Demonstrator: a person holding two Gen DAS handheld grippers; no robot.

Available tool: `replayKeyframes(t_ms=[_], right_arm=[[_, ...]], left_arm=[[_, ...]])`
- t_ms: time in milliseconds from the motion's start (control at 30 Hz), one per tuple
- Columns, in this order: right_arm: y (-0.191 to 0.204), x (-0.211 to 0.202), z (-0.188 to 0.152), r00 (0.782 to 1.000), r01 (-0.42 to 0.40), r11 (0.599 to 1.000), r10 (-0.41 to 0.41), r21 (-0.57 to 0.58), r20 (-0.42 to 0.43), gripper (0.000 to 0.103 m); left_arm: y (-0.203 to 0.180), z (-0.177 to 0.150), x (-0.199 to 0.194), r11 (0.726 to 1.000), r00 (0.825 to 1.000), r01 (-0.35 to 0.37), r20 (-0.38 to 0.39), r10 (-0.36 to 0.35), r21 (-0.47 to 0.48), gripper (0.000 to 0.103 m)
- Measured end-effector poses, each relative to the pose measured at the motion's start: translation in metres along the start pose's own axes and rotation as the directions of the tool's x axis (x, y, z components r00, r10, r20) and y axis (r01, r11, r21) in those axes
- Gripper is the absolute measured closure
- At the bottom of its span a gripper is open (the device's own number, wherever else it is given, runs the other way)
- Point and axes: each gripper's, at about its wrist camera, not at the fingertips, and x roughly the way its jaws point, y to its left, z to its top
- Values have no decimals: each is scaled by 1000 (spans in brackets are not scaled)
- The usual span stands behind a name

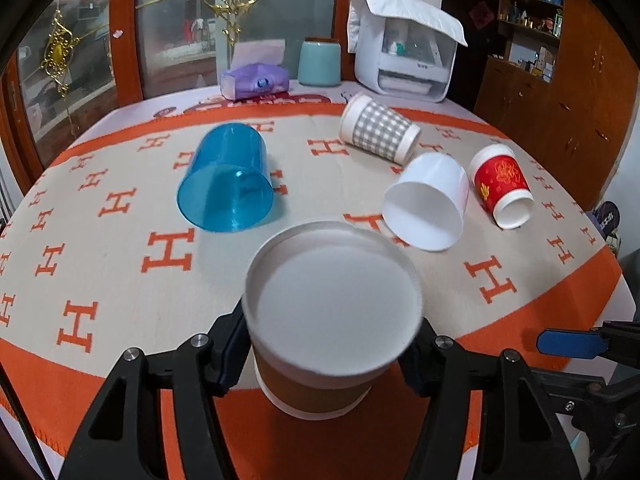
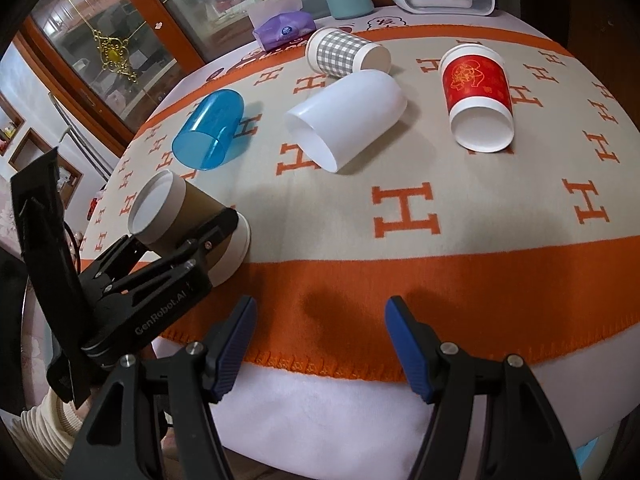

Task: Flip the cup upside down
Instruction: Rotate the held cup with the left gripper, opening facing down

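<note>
My left gripper (image 1: 332, 356) is shut on a brown-sleeved paper cup (image 1: 316, 388), its white base facing the camera and its mouth toward the cloth. In the right wrist view the same cup (image 2: 192, 216) is tilted, its rim touching the orange border, with the left gripper (image 2: 216, 236) clamped around it. My right gripper (image 2: 320, 344) is open and empty above the near table edge. Its blue finger tip shows at the right of the left wrist view (image 1: 568, 343).
Several cups lie on their sides on the H-patterned cloth (image 2: 460, 272): blue plastic (image 1: 226, 180), grey checked (image 1: 378, 126), plain white (image 1: 430, 204), red (image 1: 502, 186). A tissue pack (image 1: 256, 82), a teal jar (image 1: 319, 62) and a white appliance (image 1: 404, 48) stand at the back.
</note>
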Motion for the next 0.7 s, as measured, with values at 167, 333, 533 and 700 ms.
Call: replayKeyframes(t_ms=[167, 333, 533, 700], right_arm=[[-1, -1, -2, 1000, 4, 1000, -4, 11, 0, 36], [2, 0, -2, 1000, 10, 1000, -10, 1, 2, 36], [8, -2, -4, 1000, 17, 1000, -16, -15, 6, 36], [13, -4, -7, 1000, 24, 999, -24, -25, 6, 36]], left_arm=[[1, -5, 2, 1000, 1000, 2, -17, -2, -10, 17], [2, -4, -6, 1000, 1000, -19, -11, 19, 2, 7], [5, -3, -17, 1000, 999, -17, -47, 17, 8, 6], [9, -8, -27, 999, 996, -29, -83, 31, 17, 6]])
